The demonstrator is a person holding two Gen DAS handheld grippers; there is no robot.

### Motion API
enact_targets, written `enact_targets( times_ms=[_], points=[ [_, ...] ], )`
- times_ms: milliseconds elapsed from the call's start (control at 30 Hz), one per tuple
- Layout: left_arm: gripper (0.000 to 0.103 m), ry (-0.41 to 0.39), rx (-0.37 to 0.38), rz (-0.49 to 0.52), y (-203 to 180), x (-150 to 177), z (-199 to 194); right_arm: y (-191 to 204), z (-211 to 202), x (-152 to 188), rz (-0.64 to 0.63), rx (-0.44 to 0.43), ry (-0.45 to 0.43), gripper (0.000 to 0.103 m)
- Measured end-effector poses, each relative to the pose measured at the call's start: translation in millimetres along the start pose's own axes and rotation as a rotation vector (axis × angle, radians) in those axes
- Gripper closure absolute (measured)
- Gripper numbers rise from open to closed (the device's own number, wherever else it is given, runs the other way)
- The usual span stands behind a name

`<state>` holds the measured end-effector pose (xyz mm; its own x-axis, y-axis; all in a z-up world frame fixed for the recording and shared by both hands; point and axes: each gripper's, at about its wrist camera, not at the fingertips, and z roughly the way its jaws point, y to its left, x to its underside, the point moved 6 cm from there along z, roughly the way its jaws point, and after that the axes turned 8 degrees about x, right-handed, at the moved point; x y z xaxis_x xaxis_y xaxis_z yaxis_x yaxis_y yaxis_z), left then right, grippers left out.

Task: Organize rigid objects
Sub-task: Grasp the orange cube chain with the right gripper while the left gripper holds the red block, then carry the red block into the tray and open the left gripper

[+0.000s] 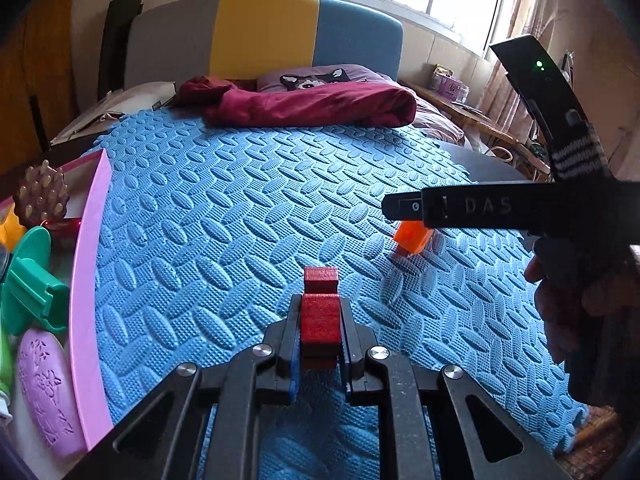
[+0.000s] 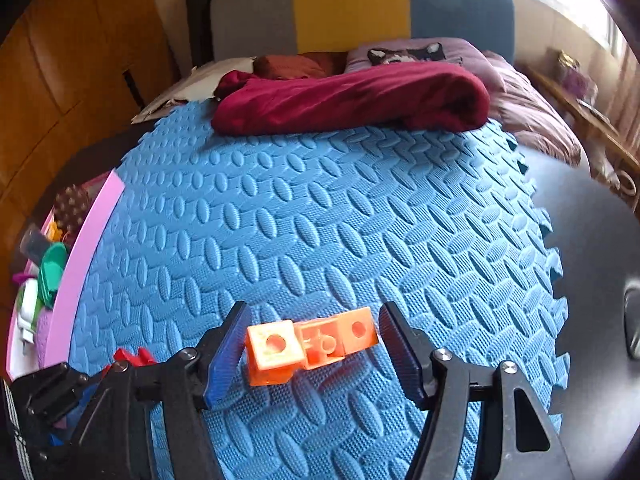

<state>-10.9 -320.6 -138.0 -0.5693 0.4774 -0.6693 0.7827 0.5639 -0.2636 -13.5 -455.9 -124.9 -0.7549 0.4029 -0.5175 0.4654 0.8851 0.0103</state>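
Observation:
My left gripper (image 1: 320, 299) is shut on a red block (image 1: 320, 324), which it holds just above the blue foam mat (image 1: 220, 220). An orange piece made of linked cubes (image 2: 316, 340) lies tilted on the mat between the fingers of my right gripper (image 2: 313, 312). The left pad sits close against the piece, and a thin gap shows at the right pad. In the left wrist view the orange piece (image 1: 414, 238) peeks out under the right gripper (image 1: 404, 220). The red block (image 2: 132, 356) also appears at the lower left of the right wrist view.
A pink-rimmed tray (image 1: 86, 280) at the mat's left edge holds a brown studded brush (image 1: 42, 196), a green piece (image 1: 30, 280) and a purple oval (image 1: 46, 392). A maroon blanket (image 1: 320, 104) lies at the mat's far end. A dark tabletop (image 2: 592, 240) borders the mat's right side.

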Motion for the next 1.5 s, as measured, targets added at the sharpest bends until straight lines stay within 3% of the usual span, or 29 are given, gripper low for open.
enact_targets(
  times_ms=[200,433,467,533,567,833,1100,1233,1500],
  points=[
    [0.088,-0.001,-0.001,0.001,1,0,1,-4,-7,-1,0.02,-0.001,-0.014,0.023],
    [0.088,-0.002,0.002,-0.001,1,1,-1,4,2,4,-0.048,0.006,0.03,0.023],
    [0.088,-0.001,0.001,-0.001,1,1,-2,4,5,5,-0.06,0.015,0.037,0.025],
    [0.088,0.0,0.001,-0.001,2,1,-2,2,7,6,-0.072,0.048,0.027,0.04],
    [0.088,0.0,0.003,-0.001,2,1,-2,2,8,6,-0.067,0.04,0.016,0.041],
    [0.088,0.012,0.063,-0.027,1,4,-13,3,10,3,-0.078,0.049,-0.009,0.041],
    [0.088,-0.028,0.088,-0.002,-10,-2,-45,3,12,2,-0.085,0.049,-0.038,0.041],
    [0.088,-0.055,0.048,0.013,-7,-6,-64,4,11,3,-0.091,0.058,-0.059,0.041],
    [0.088,-0.122,-0.115,0.004,26,-20,-106,4,11,3,-0.088,0.068,-0.085,0.041]
  ],
)
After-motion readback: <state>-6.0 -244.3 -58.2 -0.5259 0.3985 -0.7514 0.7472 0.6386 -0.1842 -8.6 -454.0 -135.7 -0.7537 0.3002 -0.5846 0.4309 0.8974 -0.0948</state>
